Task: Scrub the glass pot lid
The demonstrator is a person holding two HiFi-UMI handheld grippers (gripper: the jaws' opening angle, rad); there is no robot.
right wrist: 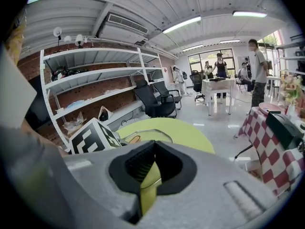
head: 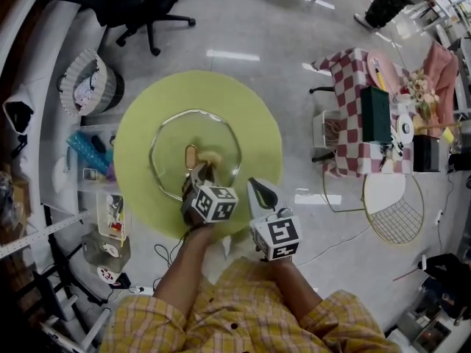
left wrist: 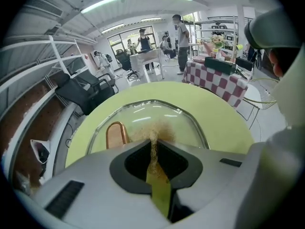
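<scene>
In the middle of the round green table (head: 140,109) the glass lid (head: 221,131) lies flat, its copper handle (head: 191,155) just beside a tan scrubbing pad (head: 211,157). The left gripper (head: 200,169) pinches that pad between its jaws, against the glass. The right gripper (head: 259,193) hangs near the table's edge, off the lid, jaws together on nothing

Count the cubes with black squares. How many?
2. One cube rides the left hand-held gripper over the lid; the other rides the right hand-held gripper, nearer the person. None seems hidden.
</scene>
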